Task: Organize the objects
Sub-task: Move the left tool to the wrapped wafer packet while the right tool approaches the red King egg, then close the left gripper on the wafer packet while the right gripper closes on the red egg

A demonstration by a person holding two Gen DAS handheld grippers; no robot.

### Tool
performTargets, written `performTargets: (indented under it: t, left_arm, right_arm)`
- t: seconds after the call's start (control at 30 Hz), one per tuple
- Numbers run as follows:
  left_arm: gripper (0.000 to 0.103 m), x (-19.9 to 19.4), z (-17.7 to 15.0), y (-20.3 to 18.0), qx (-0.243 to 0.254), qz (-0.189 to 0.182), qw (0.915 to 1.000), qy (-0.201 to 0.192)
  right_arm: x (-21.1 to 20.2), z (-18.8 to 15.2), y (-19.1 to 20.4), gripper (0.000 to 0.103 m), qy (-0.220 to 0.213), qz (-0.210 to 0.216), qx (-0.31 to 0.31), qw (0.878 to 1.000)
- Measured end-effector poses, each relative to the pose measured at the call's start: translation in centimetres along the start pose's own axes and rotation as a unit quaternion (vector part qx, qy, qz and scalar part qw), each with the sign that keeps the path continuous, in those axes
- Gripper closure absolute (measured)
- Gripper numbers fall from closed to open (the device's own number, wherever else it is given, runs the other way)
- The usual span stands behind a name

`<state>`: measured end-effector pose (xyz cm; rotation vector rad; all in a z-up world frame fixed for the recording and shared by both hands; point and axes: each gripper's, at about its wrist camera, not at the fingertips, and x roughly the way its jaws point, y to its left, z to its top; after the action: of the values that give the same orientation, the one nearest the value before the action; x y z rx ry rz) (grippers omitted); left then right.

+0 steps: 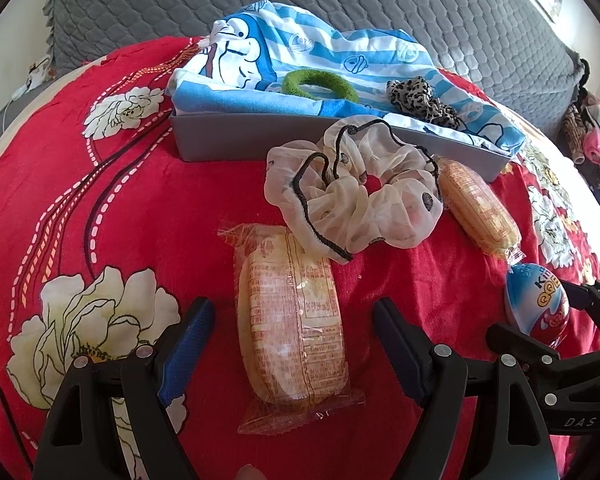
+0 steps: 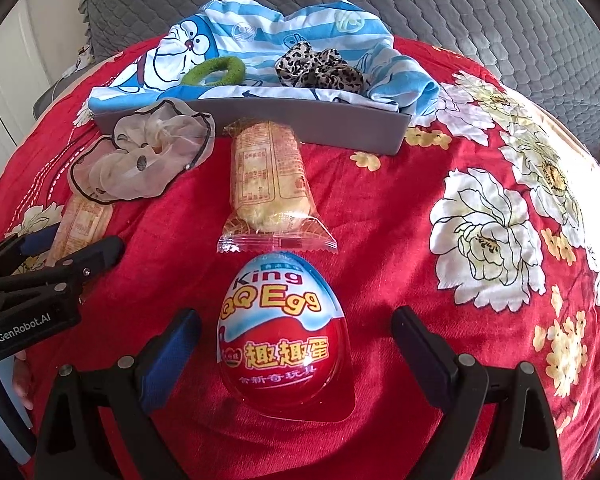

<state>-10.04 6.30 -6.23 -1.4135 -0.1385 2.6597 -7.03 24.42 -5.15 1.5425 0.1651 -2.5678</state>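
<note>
Grey tray half loaded, snacks not in it yet

The grey tray [image 1: 260,140] on the red bedspread [image 1: 100,208] holds a blue cartoon cloth [image 1: 300,52], a green hair tie [image 1: 320,84] and a leopard scrunchie [image 1: 420,100]. The left gripper [image 1: 294,344] has its jaws spread wide around a wrapped cake [image 1: 292,332], not touching it. The right gripper [image 2: 296,348] gapes around the toy egg [image 2: 284,336] the same way. A white scrunchie [image 1: 352,192] and a second wrapped cake [image 1: 476,204] lie just in front of the tray.

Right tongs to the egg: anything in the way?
Nothing visible. The right tongs stand open with the egg lying between the jaws, no pad pressing on it. The snack pack lies just beyond the egg's tip, toward the gray tray, not between tongs and egg.
</note>
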Motion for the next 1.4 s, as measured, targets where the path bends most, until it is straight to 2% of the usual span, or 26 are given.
performTargets:
  t: [0.43, 0.53, 0.7, 0.8, 0.97, 1.17, 1.4]
  left_arm:
    - [0.02, 0.1, 0.17, 0.08, -0.003, -0.003, 1.0, -0.002]
    - [0.021, -0.08, 0.1, 0.15, -0.003, -0.002, 1.0, -0.005]
    - [0.022, -0.08, 0.14, 0.2, -0.006, -0.006, 1.0, -0.001]
    - [0.027, -0.07, 0.15, 0.25, -0.008, -0.006, 0.9999, -0.002]
    - [0.041, -0.12, 0.07, 0.31, -0.008, -0.002, 1.0, -0.003]
    - [0.051, -0.34, -0.04, 0.22, -0.001, -0.002, 1.0, -0.003]
    - [0.054, -0.49, -0.08, 0.18, 0.002, -0.002, 1.0, -0.002]
  right_arm:
    - [0.27, 0.22, -0.02, 0.006, -0.001, 0.001, 0.0, 1.0]
    - [0.21, 0.34, -0.04, 0.013, -0.002, -0.001, 0.001, 1.0]
    - [0.09, 0.36, -0.11, 0.016, -0.002, -0.002, 0.002, 1.0]
    - [0.03, 0.31, -0.11, 0.019, -0.003, -0.001, 0.0, 1.0]
    - [-0.05, 0.3, 0.04, 0.024, -0.003, 0.0, -0.006, 1.0]
    - [-0.19, 0.29, 0.12, 0.028, -0.003, 0.001, -0.008, 1.0]
    - [-0.2, 0.28, 0.11, 0.03, -0.002, 0.002, -0.008, 1.0]
